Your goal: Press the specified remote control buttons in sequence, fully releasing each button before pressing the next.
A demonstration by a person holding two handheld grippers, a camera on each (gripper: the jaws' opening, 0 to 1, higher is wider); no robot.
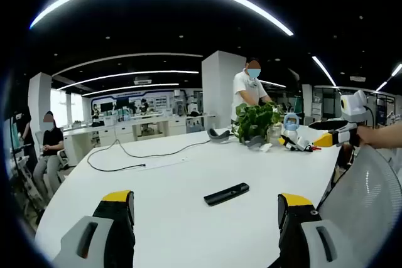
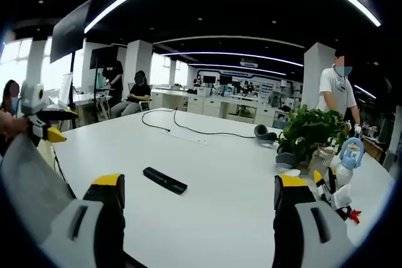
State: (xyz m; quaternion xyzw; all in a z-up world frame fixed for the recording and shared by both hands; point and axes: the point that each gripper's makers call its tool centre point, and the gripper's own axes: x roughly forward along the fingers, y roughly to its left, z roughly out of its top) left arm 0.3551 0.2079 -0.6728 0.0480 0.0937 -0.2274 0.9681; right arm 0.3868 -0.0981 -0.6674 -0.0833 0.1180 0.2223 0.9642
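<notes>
In the left gripper view, the left gripper (image 1: pixel 206 218) is held above the near edge of the white table (image 1: pixel 163 218) with its jaws spread wide and nothing between them. The black remote control (image 1: pixel 226 194) lies flat on the tabletop ahead of the jaws, apart from them. Off to the right, the right gripper (image 1: pixel 336 135) comes into view at the table's far side. A potted plant (image 1: pixel 254 120) and a small toy robot (image 1: pixel 291 130) stand farther back, near a person in a white shirt (image 1: pixel 248 89)

In the right gripper view, the right gripper (image 2: pixel 200 214) is likewise released, jaws wide apart and empty. The remote lies ahead of the left jaw, well short of contact. A black cable (image 2: pixel 188 128) trails across the table beyond it

Judging from this, no button press is under way: neither gripper touches the remote, so the whole sequence appears to lie ahead, though which buttons may already be pressed cannot be told
</notes>
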